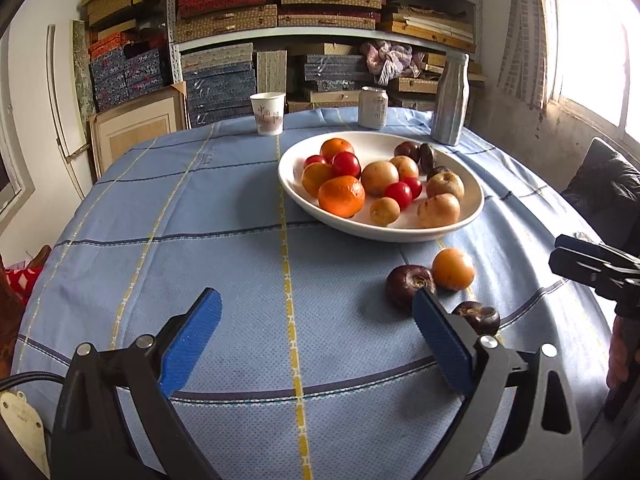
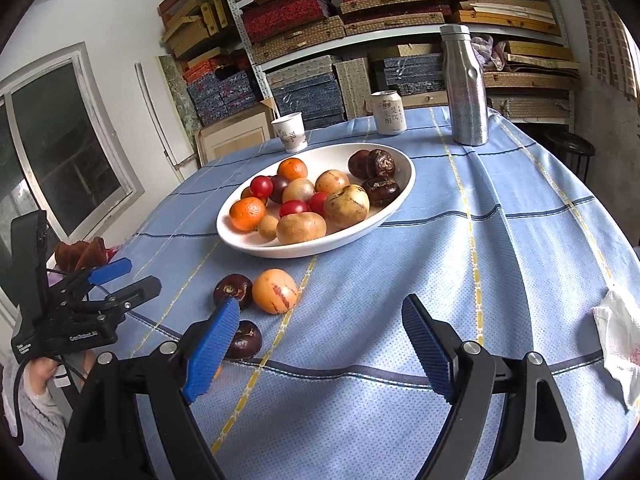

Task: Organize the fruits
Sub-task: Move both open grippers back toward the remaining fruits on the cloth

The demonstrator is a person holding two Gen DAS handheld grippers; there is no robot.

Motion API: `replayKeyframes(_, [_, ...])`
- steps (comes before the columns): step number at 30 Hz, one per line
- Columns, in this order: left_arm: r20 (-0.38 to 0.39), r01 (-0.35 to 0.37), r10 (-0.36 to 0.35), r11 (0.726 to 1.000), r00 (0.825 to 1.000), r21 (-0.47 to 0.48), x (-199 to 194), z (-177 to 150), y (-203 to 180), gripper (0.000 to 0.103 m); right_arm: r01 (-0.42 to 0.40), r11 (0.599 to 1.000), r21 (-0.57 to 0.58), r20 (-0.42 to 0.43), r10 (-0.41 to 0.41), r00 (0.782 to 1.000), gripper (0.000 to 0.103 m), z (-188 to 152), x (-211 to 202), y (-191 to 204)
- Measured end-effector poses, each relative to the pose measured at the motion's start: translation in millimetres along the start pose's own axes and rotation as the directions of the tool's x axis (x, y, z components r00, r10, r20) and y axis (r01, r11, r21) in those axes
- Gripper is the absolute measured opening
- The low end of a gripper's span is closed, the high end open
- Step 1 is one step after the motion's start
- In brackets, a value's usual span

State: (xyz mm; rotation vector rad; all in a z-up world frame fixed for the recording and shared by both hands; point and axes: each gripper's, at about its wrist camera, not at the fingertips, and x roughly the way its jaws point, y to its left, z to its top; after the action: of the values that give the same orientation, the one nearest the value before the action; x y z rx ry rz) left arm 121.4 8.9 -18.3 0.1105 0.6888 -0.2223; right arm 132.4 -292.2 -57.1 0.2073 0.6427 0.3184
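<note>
A white bowl (image 1: 474,204) (image 2: 404,184) holds several oranges, red tomatoes, tan fruits and dark chestnuts. On the blue cloth in front of it lie an orange fruit (image 1: 453,269) (image 2: 275,291) and two dark chestnuts, one beside the fruit (image 1: 406,283) (image 2: 233,288) and one nearer (image 1: 478,316) (image 2: 245,339). My left gripper (image 1: 318,306) hangs open over bare cloth, its right finger just in front of the chestnuts. My right gripper (image 2: 320,312) is open too, its left finger partly covering both chestnuts, nothing between the pads.
At the table's far side stand a paper cup (image 1: 268,113) (image 2: 291,131), a can (image 1: 373,107) (image 2: 388,119) and a steel bottle (image 1: 450,98) (image 2: 466,86). A crumpled tissue (image 2: 618,344) lies at the right edge. Shelves of boxes fill the back wall.
</note>
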Motion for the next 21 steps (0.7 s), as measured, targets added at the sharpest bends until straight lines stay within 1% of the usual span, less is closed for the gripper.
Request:
replayKeyframes(7, [-0.05, -0.006, 0.007, 1.0, 0.999, 0.007, 22, 4, -3, 0.094, -0.005, 0.999, -0.05, 0.006, 0.005, 1.0, 0.085, -2, -3, 11])
replayKeyframes(9, [-0.056, -0.002, 0.002, 1.0, 0.998, 0.013, 28, 8, -6, 0.094, -0.003, 0.998, -0.058, 0.002, 0.003, 1.0, 0.087, -2, -1, 12])
replayKeyframes(12, [-0.084, 0.033, -0.028, 0.998, 0.996, 0.048, 42, 15, -20, 0.094, -0.001, 0.999, -0.054, -0.002, 0.001, 1.0, 0.087, -2, -1, 11])
replayKeyframes(16, [-0.136, 0.037, -0.022, 0.993, 0.99, 0.111, 63, 18, -39, 0.094, 0.002, 0.999, -0.04, -0.006, -0.003, 1.0, 0.087, -2, -1, 8])
replayKeyframes(17, [-0.15, 0.039, -0.022, 0.993, 0.988, 0.116, 67, 18, -41, 0.096, 0.003, 0.999, -0.04, -0.007, -0.003, 1.0, 0.087, -2, 0, 8])
replayKeyframes(21, [-0.18, 0.07, -0.046, 0.989, 0.983, 0.13, 75, 19, -48, 0.096, 0.002, 0.999, -0.048, -0.012, -0.003, 1.0, 0.087, -3, 1, 10])
